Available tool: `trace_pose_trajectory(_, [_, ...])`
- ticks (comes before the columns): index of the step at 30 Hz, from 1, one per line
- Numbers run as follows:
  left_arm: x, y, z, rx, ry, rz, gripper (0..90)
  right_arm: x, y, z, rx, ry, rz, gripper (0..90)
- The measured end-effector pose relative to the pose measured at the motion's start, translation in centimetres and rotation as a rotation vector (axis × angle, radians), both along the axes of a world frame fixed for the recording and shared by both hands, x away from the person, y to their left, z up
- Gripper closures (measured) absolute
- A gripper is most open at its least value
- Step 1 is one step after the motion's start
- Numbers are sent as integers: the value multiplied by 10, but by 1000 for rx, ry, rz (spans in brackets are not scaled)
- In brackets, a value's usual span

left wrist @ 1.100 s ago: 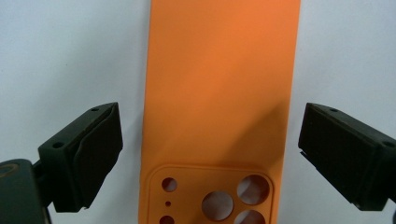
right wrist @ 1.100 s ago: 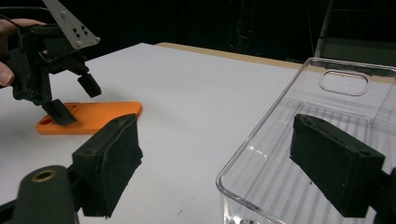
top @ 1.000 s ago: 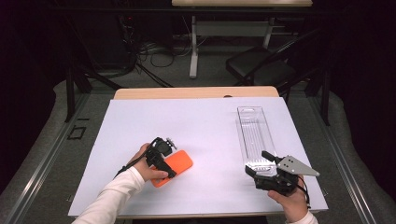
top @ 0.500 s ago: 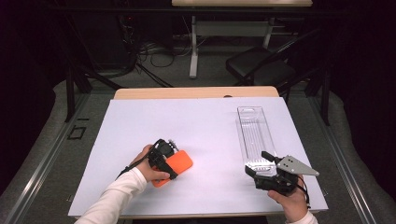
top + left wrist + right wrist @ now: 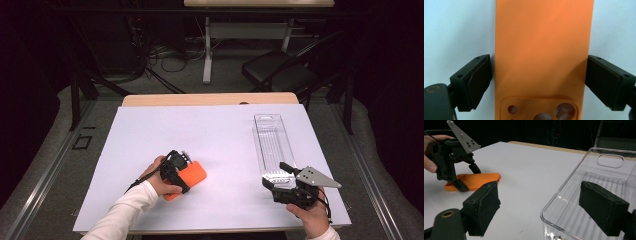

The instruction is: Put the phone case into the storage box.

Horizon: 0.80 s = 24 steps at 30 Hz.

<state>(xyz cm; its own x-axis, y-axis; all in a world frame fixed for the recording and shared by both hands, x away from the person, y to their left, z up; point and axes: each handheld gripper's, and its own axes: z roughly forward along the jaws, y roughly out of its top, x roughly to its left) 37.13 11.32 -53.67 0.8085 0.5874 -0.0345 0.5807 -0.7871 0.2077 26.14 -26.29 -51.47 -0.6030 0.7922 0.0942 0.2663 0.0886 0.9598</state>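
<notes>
Overhead, left hand-held gripper (image 5: 539, 82) straddles orange phone case (image 5: 544, 50) edges, closing

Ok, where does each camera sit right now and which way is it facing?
High view: above the person's side, looking forward and down on the table; both forearms enter from below.
Left gripper view: on the left gripper, looking down at the orange phone case between its jaws, which have just been closing.
Right gripper view: on the right gripper, looking level at the clear tray.
All three share the case.
</notes>
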Motion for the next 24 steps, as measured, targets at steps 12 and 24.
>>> trace_pose_trajectory(12, [-1,-1,2,5,5,-4,148,1,-1,0,-3,9,-2,157])
trace_pose_trajectory(24, [-1,-2,2,6,5,1,157,1,-1,-1,2,10,-4,158])
